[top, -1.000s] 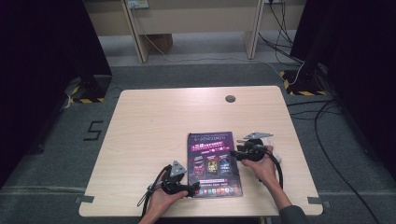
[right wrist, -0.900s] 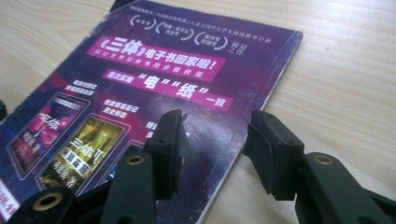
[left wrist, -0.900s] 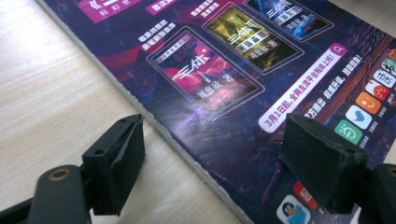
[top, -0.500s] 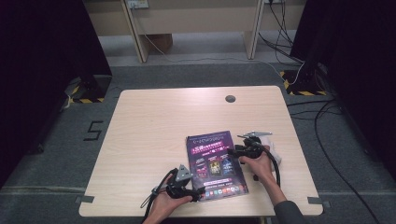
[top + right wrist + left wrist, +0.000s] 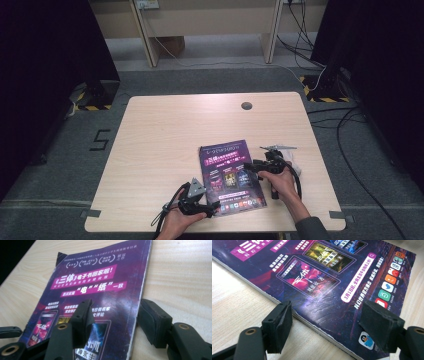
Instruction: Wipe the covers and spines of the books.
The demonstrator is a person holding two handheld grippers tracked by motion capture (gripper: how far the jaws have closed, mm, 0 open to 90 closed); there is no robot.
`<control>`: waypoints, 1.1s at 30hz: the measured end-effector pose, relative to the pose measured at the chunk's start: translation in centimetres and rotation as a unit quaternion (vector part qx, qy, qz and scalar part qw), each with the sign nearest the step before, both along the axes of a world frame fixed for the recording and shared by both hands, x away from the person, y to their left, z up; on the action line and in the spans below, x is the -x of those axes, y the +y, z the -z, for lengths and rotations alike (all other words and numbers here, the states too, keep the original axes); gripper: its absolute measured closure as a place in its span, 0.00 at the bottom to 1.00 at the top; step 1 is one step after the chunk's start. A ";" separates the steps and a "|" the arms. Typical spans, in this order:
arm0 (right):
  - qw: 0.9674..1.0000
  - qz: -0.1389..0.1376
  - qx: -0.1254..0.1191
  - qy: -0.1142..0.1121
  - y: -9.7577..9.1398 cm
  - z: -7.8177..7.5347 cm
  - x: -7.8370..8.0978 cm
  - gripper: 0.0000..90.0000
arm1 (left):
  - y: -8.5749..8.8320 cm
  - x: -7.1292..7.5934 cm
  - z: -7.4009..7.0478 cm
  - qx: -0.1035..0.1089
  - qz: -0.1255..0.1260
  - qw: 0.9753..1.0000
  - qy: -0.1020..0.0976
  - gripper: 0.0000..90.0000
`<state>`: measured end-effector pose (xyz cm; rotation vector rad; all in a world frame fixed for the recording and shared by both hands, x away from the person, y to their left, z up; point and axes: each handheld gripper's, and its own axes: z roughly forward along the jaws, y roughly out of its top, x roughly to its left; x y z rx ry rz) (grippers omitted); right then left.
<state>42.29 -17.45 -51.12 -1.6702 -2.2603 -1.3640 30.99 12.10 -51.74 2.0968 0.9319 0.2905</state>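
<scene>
A purple magazine (image 5: pixel 231 172) lies flat on the pale wood counter (image 5: pixel 165 130), near its front edge and right of centre. Its cover carries Chinese print: "三体", "电子书回家啦", "电" and "纸", and a pink strip reading "3月1日起"; a column of app icons runs along one edge. The smaller lines are probably credits, too blurred to read.

The left tool (image 5: pixel 325 322) stands with jaws apart over the magazine's near left corner, pressing nothing. The right tool (image 5: pixel 113 320) straddles the right edge, one jaw over the cover, one over bare wood; its jaws have just been opening. The counter's far half lies free, but for a small dark round spot (image 5: pixel 246 105).
</scene>
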 end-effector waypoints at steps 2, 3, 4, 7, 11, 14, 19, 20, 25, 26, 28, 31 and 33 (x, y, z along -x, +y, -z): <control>1.000 0.004 -0.015 0.006 -0.2 0.1 0.1 0.51 | 0.0 0.1 0.0 0.001 -0.002 1.000 -0.003 0.28; 1.000 0.009 -0.023 0.015 -0.3 0.1 0.3 0.51 | 0.0 0.1 0.1 0.002 -0.002 1.000 -0.003 0.28; 0.999 0.009 -0.026 0.018 -0.4 0.1 0.4 0.51 | 0.0 0.1 0.1 0.002 -0.002 1.000 -0.003 0.28; 0.999 0.001 -0.029 0.022 -0.7 0.0 0.6 0.53 | 0.0 0.1 0.1 0.002 -0.002 1.000 -0.003 0.28; 0.999 -0.003 -0.047 0.025 -1.1 -0.3 0.7 0.57 | 0.0 0.1 0.1 0.002 -0.003 1.000 -0.003 0.28; 0.999 -0.009 -0.036 0.014 -1.0 -0.6 0.9 0.59 | 0.1 0.2 0.1 0.003 -0.003 1.000 -0.004 0.28; 0.998 -0.030 -0.056 0.001 -1.4 -1.4 1.2 0.63 | 0.2 0.2 0.2 0.007 -0.004 1.000 -0.006 0.28; 0.998 -0.032 -0.061 0.002 -1.5 -1.4 1.3 0.64 | 0.2 0.3 0.2 0.006 -0.003 1.000 -0.007 0.28; 0.997 -0.046 -0.063 0.002 -1.5 -1.5 1.4 0.66 | 0.2 0.2 0.1 0.005 -0.001 1.000 -0.007 0.28; 0.997 -0.052 -0.062 0.000 -1.5 -1.6 1.4 0.66 | 0.3 0.2 0.2 0.005 -0.001 1.000 -0.006 0.28; 0.995 -0.079 -0.065 0.007 -1.2 -1.6 1.6 0.71 | 0.3 0.2 0.2 0.008 -0.001 1.000 -0.006 0.28; 0.994 -0.105 -0.022 0.005 0.2 -1.6 1.9 0.72 | 0.3 0.2 0.2 0.007 -0.002 1.000 -0.007 0.28; 0.994 -0.109 -0.004 -0.001 0.4 -1.8 1.8 0.74 | 0.4 0.2 0.2 0.005 0.000 1.000 -0.007 0.28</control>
